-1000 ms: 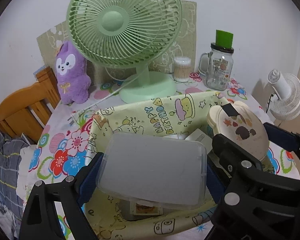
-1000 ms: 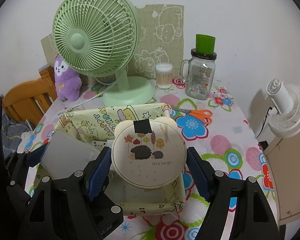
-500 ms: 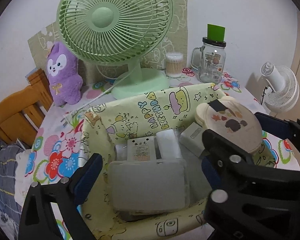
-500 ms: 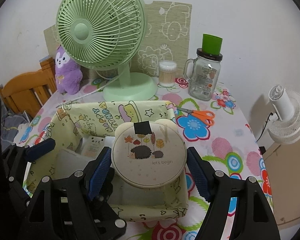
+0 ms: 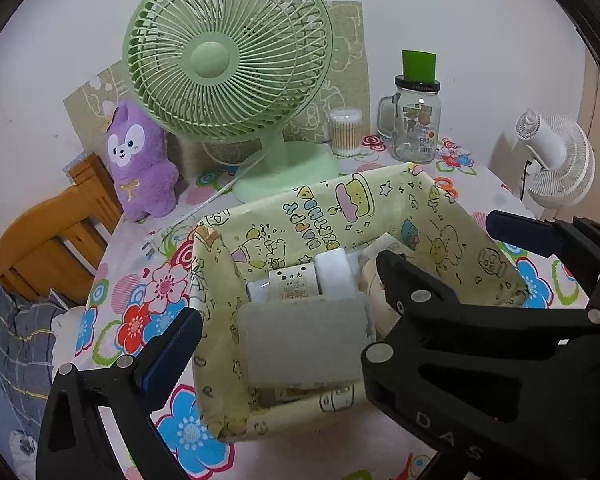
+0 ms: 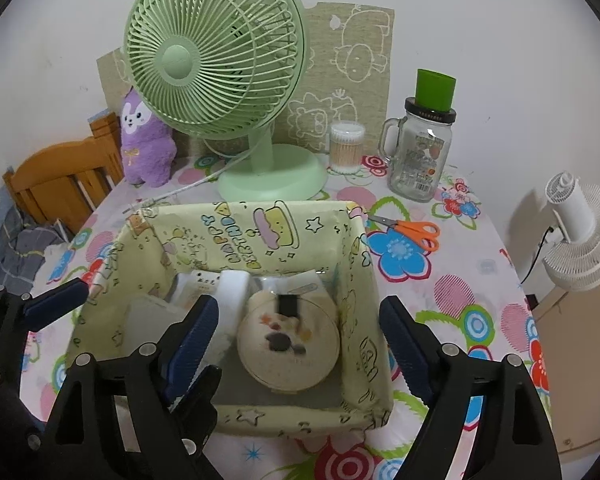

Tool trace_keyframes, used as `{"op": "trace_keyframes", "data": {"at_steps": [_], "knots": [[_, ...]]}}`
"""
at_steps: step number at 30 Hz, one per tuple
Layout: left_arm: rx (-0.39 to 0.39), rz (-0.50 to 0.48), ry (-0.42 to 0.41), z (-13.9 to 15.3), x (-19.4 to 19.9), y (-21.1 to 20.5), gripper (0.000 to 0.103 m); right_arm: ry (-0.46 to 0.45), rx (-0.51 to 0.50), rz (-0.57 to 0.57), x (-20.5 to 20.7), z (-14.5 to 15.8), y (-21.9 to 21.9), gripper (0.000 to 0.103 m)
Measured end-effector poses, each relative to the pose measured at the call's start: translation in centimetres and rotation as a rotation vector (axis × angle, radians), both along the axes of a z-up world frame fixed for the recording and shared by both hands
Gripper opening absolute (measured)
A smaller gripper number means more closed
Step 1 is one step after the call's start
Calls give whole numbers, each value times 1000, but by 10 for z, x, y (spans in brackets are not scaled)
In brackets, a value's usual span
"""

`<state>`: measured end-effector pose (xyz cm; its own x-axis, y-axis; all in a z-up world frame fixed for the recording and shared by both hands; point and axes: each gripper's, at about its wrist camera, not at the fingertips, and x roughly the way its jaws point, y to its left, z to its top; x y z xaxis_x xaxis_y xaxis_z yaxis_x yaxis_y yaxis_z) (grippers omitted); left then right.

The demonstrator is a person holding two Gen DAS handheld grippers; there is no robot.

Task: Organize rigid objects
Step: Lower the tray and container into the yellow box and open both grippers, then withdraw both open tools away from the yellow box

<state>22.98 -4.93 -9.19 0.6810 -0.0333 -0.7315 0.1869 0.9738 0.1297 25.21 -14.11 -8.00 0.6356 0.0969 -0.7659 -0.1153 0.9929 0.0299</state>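
Right wrist view: 2 tools gape empty over 1 basket holding 1 round tin, 1 frosted box.

1. "HAPPY BIRTHDAY" runs in coloured letters, tilted, along the inner back wall of the yellow fabric storage box, next to a drawn cake; it shows in the right wrist view as well.
2. "DAS" is embossed on the black body of the gripper finger low in the left wrist view.
3. The small white carton in the box bears dark printed characters, too small to read.
4. The glass mug jar carries a printed label and a barcode, both illegible.
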Motion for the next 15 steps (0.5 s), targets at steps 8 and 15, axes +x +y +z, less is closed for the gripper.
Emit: {"op": "trace_keyframes", "data": {"at_steps": [8, 15], "knots": [[-31, 2, -17, 11, -24, 3, 103, -36, -10, 1, -26, 17, 1, 94], [-51, 7, -38, 20, -51, 6, 103, -72, -24, 12, -55, 32, 2, 98]]}}
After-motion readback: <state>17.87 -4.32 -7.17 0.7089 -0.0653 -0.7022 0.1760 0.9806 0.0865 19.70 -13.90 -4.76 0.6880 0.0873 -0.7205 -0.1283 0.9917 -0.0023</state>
